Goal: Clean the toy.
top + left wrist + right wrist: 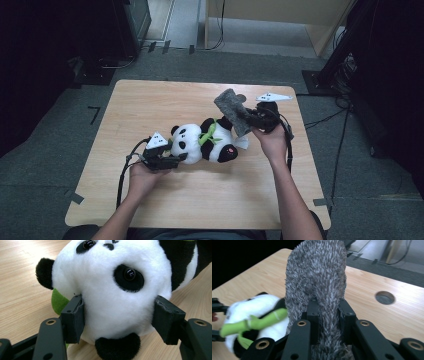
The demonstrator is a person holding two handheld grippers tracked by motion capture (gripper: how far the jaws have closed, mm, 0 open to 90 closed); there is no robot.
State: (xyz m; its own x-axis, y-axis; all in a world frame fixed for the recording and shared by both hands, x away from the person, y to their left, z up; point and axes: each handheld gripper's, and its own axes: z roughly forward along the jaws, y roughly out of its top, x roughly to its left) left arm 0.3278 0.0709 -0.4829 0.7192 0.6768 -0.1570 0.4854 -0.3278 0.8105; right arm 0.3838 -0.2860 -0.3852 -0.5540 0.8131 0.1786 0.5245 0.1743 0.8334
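Two hand-held grippers work at a stuffed panda [202, 144] lying on its back near the middle of a light wooden table [150, 100]. At the panda's head end, the left gripper [176, 159] is clamped on the toy's white head, one black pad pressed into the plush on each side, as the left gripper view shows [117, 315]; a black ear [45, 272] and a scrap of green fabric [58, 301] sit beside the near pad. At the panda's foot end, the right gripper [245, 119] is pinched tight on a shaggy grey cloth [231, 107], which stands up above the toy's legs and clear of the tabletop. In the right gripper view the cloth [317, 282] rises between the nearly closed jaws, with the panda's green scarf [252, 323] just beside it. Beyond the panda, a round cable hole [385, 297] is set into the table's far side.
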